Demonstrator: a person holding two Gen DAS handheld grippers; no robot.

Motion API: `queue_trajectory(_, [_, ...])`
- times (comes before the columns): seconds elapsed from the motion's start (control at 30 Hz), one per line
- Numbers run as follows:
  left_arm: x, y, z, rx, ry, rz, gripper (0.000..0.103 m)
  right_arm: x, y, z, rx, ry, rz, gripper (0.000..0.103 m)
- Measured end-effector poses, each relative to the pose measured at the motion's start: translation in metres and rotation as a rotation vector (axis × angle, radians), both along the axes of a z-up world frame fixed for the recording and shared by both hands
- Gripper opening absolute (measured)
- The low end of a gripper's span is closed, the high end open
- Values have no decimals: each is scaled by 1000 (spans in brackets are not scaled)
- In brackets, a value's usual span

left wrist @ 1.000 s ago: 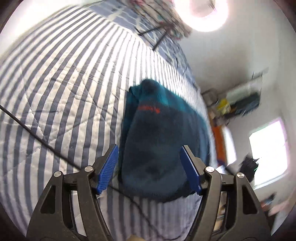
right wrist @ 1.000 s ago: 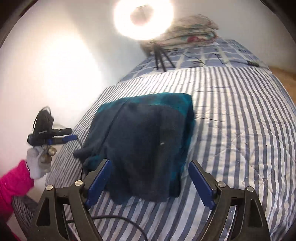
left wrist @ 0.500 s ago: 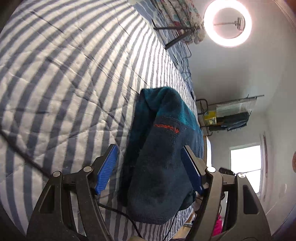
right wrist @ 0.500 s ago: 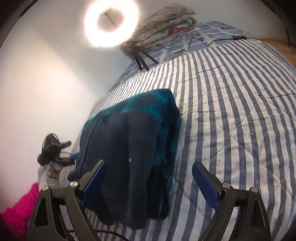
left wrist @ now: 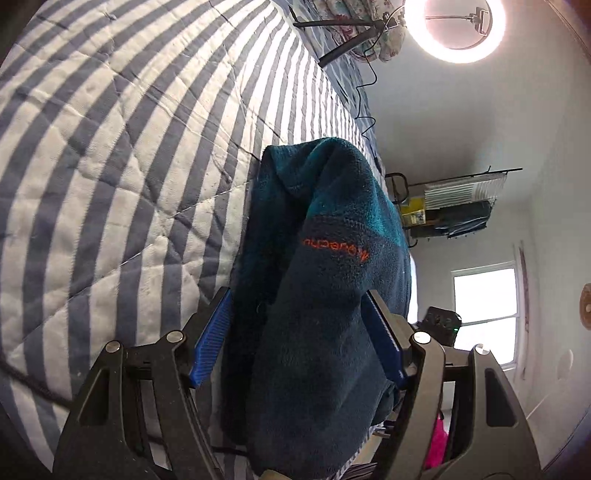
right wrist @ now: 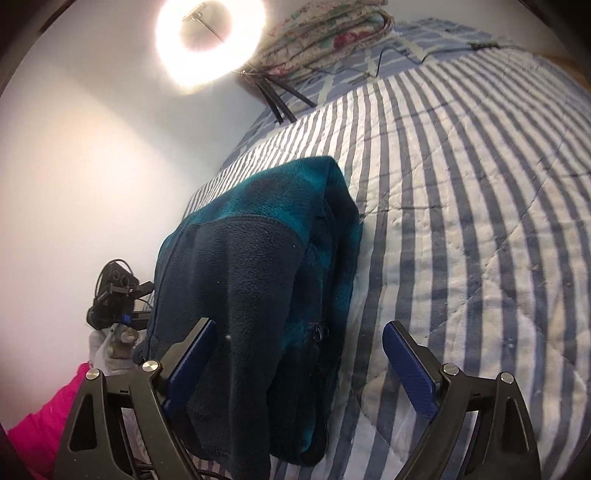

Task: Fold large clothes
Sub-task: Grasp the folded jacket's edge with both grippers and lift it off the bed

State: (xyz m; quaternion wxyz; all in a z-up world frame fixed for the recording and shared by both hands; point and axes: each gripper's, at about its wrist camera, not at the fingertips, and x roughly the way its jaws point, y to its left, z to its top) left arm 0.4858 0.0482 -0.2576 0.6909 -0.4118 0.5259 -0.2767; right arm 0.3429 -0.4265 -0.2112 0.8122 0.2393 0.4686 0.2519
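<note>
- The fleece jacket (left wrist: 325, 295) lies folded into a thick, narrow bundle on the striped quilt (left wrist: 110, 166) of the bed, near the bed's edge; the navy panel lies on top and the teal part sits at the far end.
- It is probably kept to this part of the bed so that both tools can reach its near end from the same side while the quilt carries the weight of the cloth.
- The left tool (left wrist: 301, 341) has its jaws spread wide, one blue pad on either side of the near end of the bundle; the fleece fills the gap and appears to brush the pads, yet nothing is clenched.
- The right tool (right wrist: 299, 365) is likewise released, its jaws wide apart; the bundle passes between them nearer the left pad, while the right pad stands over bare quilt, apart from the cloth.
- This straddling stance suits either a fresh grip for one more fold or a plain let-go after the last one; I cannot say which.
- In the right wrist view the bundle's near end runs down under the tool, so whether it hangs over the bed's edge is hard to tell.
- A ring light (right wrist: 210, 40) on a tripod stands at the far end of the bed beside folded floral bedding (right wrist: 325, 33), well apart from the jacket.
</note>
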Motion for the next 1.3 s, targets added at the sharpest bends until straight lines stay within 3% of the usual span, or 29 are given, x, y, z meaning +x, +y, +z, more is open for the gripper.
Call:
queue_trajectory(0.4, [13,-30,-6,-4,-29,-57,72,27,18,-21,128,10,53,92])
queue_trajectory(0.6, [22,-43,-1,32,-49,-68,72,44,40,-28,170,20,106,89])
queue_trajectory(0.73, [27,-55,6,97,-64,-90,72,48,57,-29,130,21,131,86])
queue_trajectory(1.0, [27,-69,21,208,-111,-97,52,39,55,-24,105,17,108,70])
queue_trajectory(1.3, [17,-107,59,447,-235,-110,39,31,83,16,-99,-41,88,47])
